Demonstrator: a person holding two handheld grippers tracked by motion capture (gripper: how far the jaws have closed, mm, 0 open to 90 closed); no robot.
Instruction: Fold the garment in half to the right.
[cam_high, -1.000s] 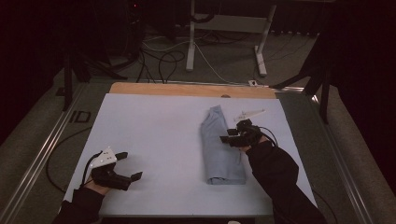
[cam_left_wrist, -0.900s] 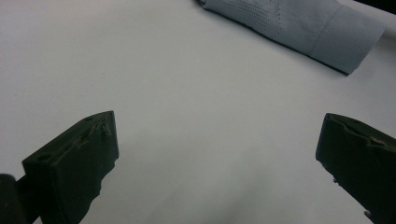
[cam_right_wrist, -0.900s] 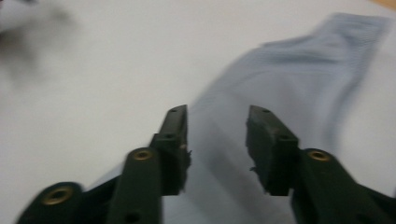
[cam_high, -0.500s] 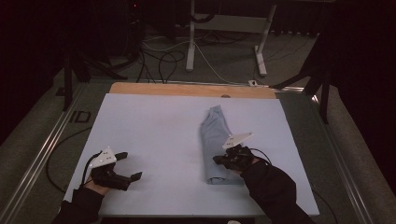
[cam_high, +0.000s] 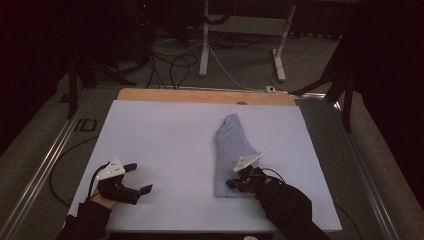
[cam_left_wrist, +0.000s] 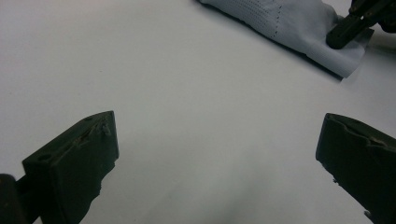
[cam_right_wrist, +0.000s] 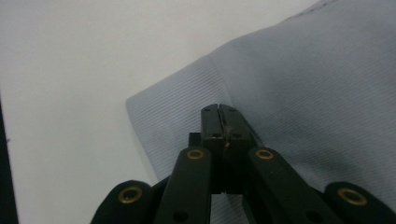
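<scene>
A folded grey-blue cloth (cam_high: 231, 150) lies lengthwise on the white table (cam_high: 165, 140), right of centre. My right gripper (cam_high: 231, 183) is down at the cloth's near end, shut. In the right gripper view its jaws are closed flat together (cam_right_wrist: 219, 108), with their tips over the ribbed hem near the corner of the cloth (cam_right_wrist: 317, 93); no fabric shows between them. My left gripper (cam_high: 142, 177) rests at the near left of the table, open and with nothing in it. In the left gripper view its jaws stand wide (cam_left_wrist: 219, 144) over bare table, with the cloth (cam_left_wrist: 289, 23) and the right gripper (cam_left_wrist: 348, 30) far off.
A wooden strip (cam_high: 200, 95) runs along the table's far edge. Metal rails (cam_high: 45, 165) flank the left side. Beyond the table are a white stand's legs (cam_high: 205, 50) and cables on the floor (cam_high: 170, 65). Bare white surface lies between the two grippers.
My right hand has come nearer along the cloth and lower, from its middle to its near end. The left gripper has stayed put.
</scene>
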